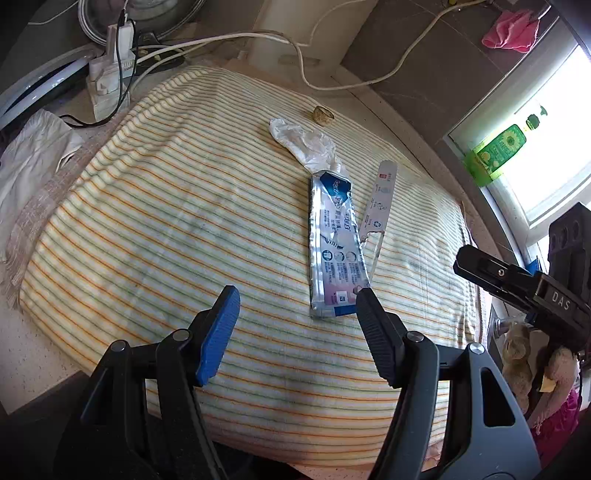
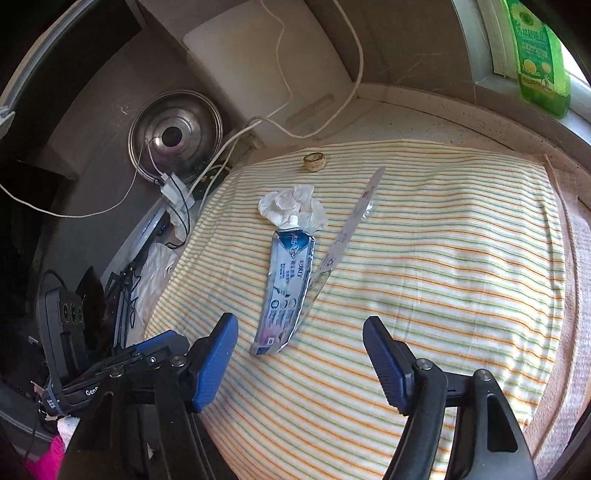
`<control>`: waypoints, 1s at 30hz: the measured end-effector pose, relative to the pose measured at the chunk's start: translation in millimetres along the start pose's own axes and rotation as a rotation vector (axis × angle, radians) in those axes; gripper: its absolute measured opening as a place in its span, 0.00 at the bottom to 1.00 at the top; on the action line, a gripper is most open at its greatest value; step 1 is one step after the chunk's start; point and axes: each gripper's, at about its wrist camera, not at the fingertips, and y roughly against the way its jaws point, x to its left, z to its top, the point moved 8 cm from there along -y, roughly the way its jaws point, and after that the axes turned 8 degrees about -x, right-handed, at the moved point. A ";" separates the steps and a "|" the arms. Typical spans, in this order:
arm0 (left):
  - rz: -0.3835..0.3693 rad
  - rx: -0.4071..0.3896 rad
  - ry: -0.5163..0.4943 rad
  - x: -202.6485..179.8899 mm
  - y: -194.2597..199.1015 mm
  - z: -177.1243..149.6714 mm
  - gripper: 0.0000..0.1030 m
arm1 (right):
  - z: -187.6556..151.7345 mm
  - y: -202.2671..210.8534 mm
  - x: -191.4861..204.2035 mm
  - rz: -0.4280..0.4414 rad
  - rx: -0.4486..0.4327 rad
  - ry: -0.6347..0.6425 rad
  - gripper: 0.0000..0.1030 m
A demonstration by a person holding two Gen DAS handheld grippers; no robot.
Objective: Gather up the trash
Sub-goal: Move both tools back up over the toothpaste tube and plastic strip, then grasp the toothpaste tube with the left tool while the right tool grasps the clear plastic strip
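Striped cloth (image 1: 184,206) spread over counter, green/orange lines on cream. Trash in a cluster toward far-right part of cloth:
- Flattened toothpaste tube (image 1: 334,243), silver/blue, lying lengthwise, nozzle end away from cams, crimped end nearest.
- Crumpled white tissue (image 1: 303,142) touching tube's nozzle end, partly under it.
- Thin torn wrapper strip (image 1: 380,199) just beside tube on its right, roughly parallel, slightly angled.
- Small tan cap (image 1: 324,113) beyond tissue, apart from it, near cloth's far edge.

Same set in right wrist view: tube (image 2: 286,286), tissue (image 2: 295,205), strip (image 2: 351,225), cap (image 2: 314,161).

Left gripper (image 1: 297,295): jaws apart, nothing between pads, held above cloth's near part; right fingertip overlaps tube's crimped end in view, contact can't be told. Right gripper (image 2: 299,325): jaws apart, empty, above cloth w/ tube's near end showing in the gap.

Each gripper visible in the other's cam: right one at right edge (image 1: 517,284), left one at lower left (image 2: 122,362).

Bkgd: green bottle (image 2: 539,55) on window sill, metal lid (image 2: 175,136) leaning at back, white cables (image 1: 295,48) across counter, pink cloth (image 1: 511,29) top right.
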 end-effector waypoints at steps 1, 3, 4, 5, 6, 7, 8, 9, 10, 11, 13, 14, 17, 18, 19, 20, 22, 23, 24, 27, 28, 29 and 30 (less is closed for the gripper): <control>0.002 0.003 -0.001 -1.9 -3.5 1.7 0.65 | 4.5 -6.3 -2.8 0.006 0.011 -0.010 0.67; 0.005 0.010 -0.002 -5.2 -10.4 5.1 0.65 | 9.8 -18.0 -8.1 0.024 0.036 -0.034 0.60; 0.008 0.014 -0.003 -6.3 -13.8 6.4 0.65 | 11.7 -23.5 -10.2 0.032 0.048 -0.048 0.58; 0.011 0.017 -0.004 -7.6 -17.3 8.0 0.65 | 14.3 -29.7 -12.9 0.041 0.059 -0.063 0.56; 0.014 0.021 -0.004 -8.9 -20.6 9.5 0.65 | 16.0 -35.5 -15.4 0.050 0.069 -0.080 0.55; 0.016 0.023 -0.003 -10.3 -23.5 10.8 0.65 | 18.5 -42.3 -18.2 0.058 0.080 -0.099 0.54; 0.017 0.027 -0.004 -11.2 -26.2 12.3 0.65 | 20.3 -48.4 -21.3 0.064 0.090 -0.120 0.51; 0.018 0.031 -0.006 -12.6 -29.3 13.9 0.65 | 21.9 -54.7 -24.6 0.069 0.100 -0.142 0.48; 0.019 0.035 -0.008 -14.5 -32.7 15.4 0.65 | 23.3 -60.9 -27.8 0.074 0.110 -0.161 0.48; 0.022 0.039 -0.010 -16.0 -36.4 16.9 0.65 | 24.3 -67.1 -31.1 0.076 0.119 -0.179 0.46; 0.027 0.049 -0.013 -19.0 -44.2 19.7 0.65 | 25.5 -79.0 -37.5 0.080 0.136 -0.217 0.43; 0.029 0.054 -0.015 -19.6 -48.6 21.2 0.65 | 26.2 -84.2 -40.3 0.084 0.143 -0.233 0.41; 0.036 0.067 -0.025 -22.7 -59.6 25.2 0.65 | 29.7 -96.1 -47.2 0.087 0.151 -0.269 0.39; 0.039 0.070 -0.030 -23.9 -62.6 26.4 0.65 | 30.8 -99.5 -48.2 0.089 0.153 -0.276 0.39; 0.042 0.072 -0.034 -25.1 -65.3 27.4 0.65 | 32.2 -102.8 -49.0 0.088 0.154 -0.277 0.38; 0.045 0.076 -0.039 -26.2 -68.3 28.6 0.65 | 32.9 -105.4 -49.2 0.086 0.156 -0.275 0.37; 0.049 0.081 -0.048 -28.3 -73.1 30.2 0.65 | 34.5 -110.8 -49.1 0.081 0.165 -0.265 0.36; 0.051 0.086 -0.052 -29.3 -76.1 31.1 0.65 | 34.9 -113.8 -49.0 0.079 0.172 -0.260 0.35; 0.052 0.089 -0.055 -30.0 -78.3 31.9 0.65 | 34.0 -116.0 -47.9 0.078 0.180 -0.256 0.33; 0.053 0.102 -0.076 -35.3 -85.9 34.1 0.65 | 32.7 -123.5 -48.6 0.064 0.201 -0.240 0.22; 0.055 0.105 -0.087 -37.2 -88.3 34.9 0.65 | 33.4 -124.7 -49.6 0.053 0.202 -0.232 0.19; 0.056 0.109 -0.095 -38.9 -90.7 35.4 0.65 | 34.0 -125.2 -51.0 0.044 0.203 -0.225 0.15; 0.058 0.112 -0.102 -40.7 -93.5 36.0 0.65 | 34.7 -125.7 -52.5 0.039 0.202 -0.224 0.13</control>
